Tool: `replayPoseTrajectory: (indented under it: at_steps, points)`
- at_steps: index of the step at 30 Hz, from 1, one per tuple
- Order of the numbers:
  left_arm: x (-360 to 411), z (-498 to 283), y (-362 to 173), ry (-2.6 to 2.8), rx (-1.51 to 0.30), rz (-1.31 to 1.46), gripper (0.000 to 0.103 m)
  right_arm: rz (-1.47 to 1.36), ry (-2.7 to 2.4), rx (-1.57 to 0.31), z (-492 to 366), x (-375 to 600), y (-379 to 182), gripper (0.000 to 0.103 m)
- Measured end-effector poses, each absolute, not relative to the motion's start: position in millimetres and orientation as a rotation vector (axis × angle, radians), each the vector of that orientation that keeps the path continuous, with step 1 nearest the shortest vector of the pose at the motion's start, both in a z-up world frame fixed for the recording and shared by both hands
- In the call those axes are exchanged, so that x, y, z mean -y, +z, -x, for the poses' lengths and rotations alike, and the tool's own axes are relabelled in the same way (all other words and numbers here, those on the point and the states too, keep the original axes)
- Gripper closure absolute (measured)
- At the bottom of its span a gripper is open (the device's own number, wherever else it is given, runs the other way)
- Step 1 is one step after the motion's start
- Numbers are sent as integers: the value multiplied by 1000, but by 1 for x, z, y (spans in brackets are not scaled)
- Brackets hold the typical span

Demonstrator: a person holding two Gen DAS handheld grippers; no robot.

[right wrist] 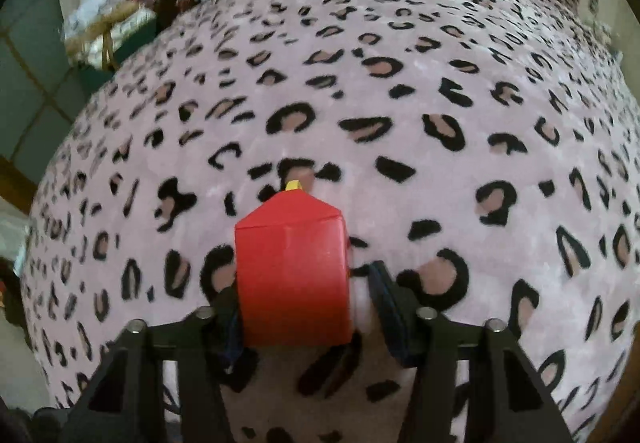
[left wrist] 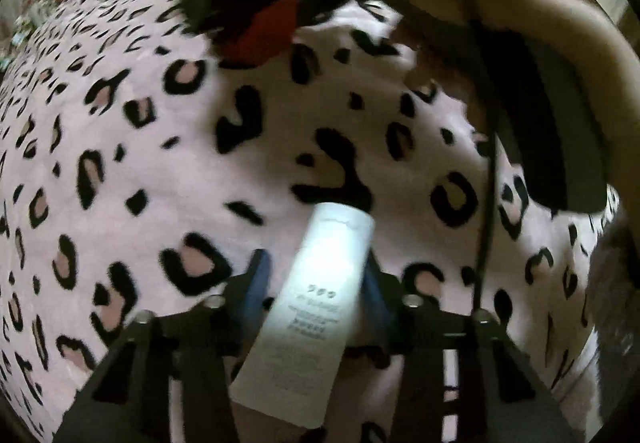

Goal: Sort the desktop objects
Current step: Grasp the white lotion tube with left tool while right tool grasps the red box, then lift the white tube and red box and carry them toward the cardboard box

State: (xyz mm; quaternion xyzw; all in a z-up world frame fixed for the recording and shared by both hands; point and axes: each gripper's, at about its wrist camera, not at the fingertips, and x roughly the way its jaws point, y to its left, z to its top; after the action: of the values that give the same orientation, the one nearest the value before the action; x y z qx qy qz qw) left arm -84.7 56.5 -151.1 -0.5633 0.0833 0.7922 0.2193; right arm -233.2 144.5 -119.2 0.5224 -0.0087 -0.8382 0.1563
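Note:
In the left wrist view a white tube with small print (left wrist: pixel 316 307) lies between the blue-padded fingers of my left gripper (left wrist: pixel 316 279), tilted with its far end up and right; the jaws touch it on both sides. In the right wrist view a red box-shaped bottle with a small yellow tip (right wrist: pixel 294 267) sits between the fingers of my right gripper (right wrist: pixel 304 295). It rests against the left finger; a gap shows between it and the right finger (right wrist: pixel 386 295). Both are over a pink leopard-print blanket (right wrist: pixel 360 91).
In the left wrist view a person's arm (left wrist: pixel 560 15) and the other black gripper with something red in it (left wrist: pixel 260 31) hang at the top, with a black cable (left wrist: pixel 488 203) on the right. A cluttered shelf (right wrist: pixel 132 3) stands beyond the blanket's far left edge.

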Motion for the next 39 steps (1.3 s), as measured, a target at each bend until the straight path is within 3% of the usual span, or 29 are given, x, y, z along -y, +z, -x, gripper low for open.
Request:
replayPoseTrajectory:
  at_steps: [6, 23, 39]
  points:
    - [-58, 84, -149, 2228, -222, 1584, 67, -1484, -2431, 145, 223, -165, -120, 61]
    - [-39, 95, -128, 2405, -132, 1666, 69, -1528, -2507, 202, 167, -197, -113, 61]
    - [-23, 105, -70, 2588, -110, 1555, 69, -1489, -2621, 267, 78, -205, -70, 61]
